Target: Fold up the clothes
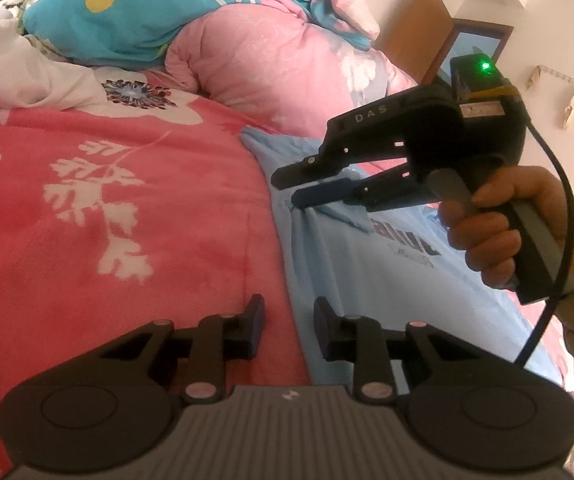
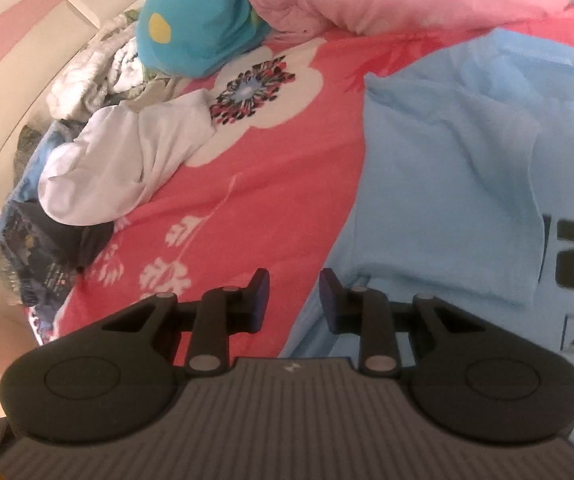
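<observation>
- While the light-blue T-shirt (image 1: pixel 387 280) lay spread on the red floral bedspread (image 1: pixel 127 200), its print facing up, a sleeve already lay turned in over the chest in the right wrist view, so a fold along that side looked to be the step in hand.
- The left gripper (image 1: pixel 289 320) hovered at 6 o'clock of its own view, its fingers spread and empty, straddling the shirt's side edge.
- The right gripper (image 1: pixel 303 184), held in a hand (image 1: pixel 499 232) at 3 o'clock, reached toward the sleeve and shoulder area; its fingers stood a little apart, and whether cloth sat between them I could not tell from that view. In its own view the fingers were spread with nothing between them.
- The next move, by my judgement, called for a pinch on the shirt's edge at two places, then a level carry across so the fabric would not bunch.
- Around: a pink quilt (image 1: pixel 279 56) and a teal pillow (image 1: pixel 119 20) toward 12 o'clock, a crumpled white garment (image 2: pixel 135 160) at 9 o'clock in the right wrist view, well apart from the shirt.
- Nothing lay on the shirt itself; the soft, creased bedspread might drag the cloth.
</observation>
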Demonstrator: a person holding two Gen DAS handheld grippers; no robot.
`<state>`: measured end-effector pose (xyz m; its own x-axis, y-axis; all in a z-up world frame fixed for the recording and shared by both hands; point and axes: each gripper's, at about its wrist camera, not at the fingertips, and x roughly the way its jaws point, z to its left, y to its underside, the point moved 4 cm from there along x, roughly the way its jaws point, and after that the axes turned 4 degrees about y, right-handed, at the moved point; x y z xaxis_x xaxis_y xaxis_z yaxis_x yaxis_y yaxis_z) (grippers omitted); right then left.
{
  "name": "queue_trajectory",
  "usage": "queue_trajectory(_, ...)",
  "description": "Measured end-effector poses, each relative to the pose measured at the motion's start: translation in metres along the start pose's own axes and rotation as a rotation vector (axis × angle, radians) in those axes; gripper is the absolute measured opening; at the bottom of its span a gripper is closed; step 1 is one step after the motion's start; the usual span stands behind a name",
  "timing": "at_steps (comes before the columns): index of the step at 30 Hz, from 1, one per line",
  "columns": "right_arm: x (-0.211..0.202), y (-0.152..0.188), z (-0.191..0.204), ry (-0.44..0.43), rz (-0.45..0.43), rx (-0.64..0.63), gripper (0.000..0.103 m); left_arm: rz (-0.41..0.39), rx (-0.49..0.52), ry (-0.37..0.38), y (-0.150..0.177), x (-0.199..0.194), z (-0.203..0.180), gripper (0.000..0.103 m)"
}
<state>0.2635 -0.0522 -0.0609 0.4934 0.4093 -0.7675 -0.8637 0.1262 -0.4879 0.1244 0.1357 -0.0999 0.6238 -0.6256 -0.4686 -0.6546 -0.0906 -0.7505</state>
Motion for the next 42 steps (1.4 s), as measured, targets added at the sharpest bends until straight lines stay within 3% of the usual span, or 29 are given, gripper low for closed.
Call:
queue_trajectory(13,0.016,0.01,-0.008,-0.002,0.036,0.056,0.026,-0.003,0.011,-0.007,0.002,-0.001,-0.001,0.027)
queue_trajectory(15,0.02,0.008,-0.007,-0.003,0.03,0.05,0.02,-0.004,0.008,-0.003,0.003,-0.002,0.0,0.027)
queue_trajectory(17,0.023,0.006,-0.007,-0.008,0.018,0.034,0.005,-0.005,0.002,0.0,0.004,-0.003,0.001,0.027)
queue_trajectory(18,0.025,0.005,-0.007,-0.015,0.012,0.027,0.004,-0.006,-0.002,0.002,0.004,-0.004,0.003,0.027)
queue_trajectory(25,0.024,-0.002,0.001,-0.165,-0.079,0.041,0.002,-0.007,-0.1,0.077,0.005,-0.008,0.015,0.027)
queue_trajectory(32,0.038,-0.001,-0.005,-0.221,-0.091,0.109,0.002,0.024,-0.214,0.144,0.01,-0.009,0.032,0.008)
queue_trajectory(39,0.044,0.004,-0.012,-0.25,-0.086,0.144,0.002,0.076,-0.323,0.248,0.02,-0.02,0.04,0.004)
queue_trajectory(42,0.046,0.004,-0.014,-0.263,-0.076,0.161,0.002,0.085,-0.319,0.229,0.03,-0.037,0.036,0.004)
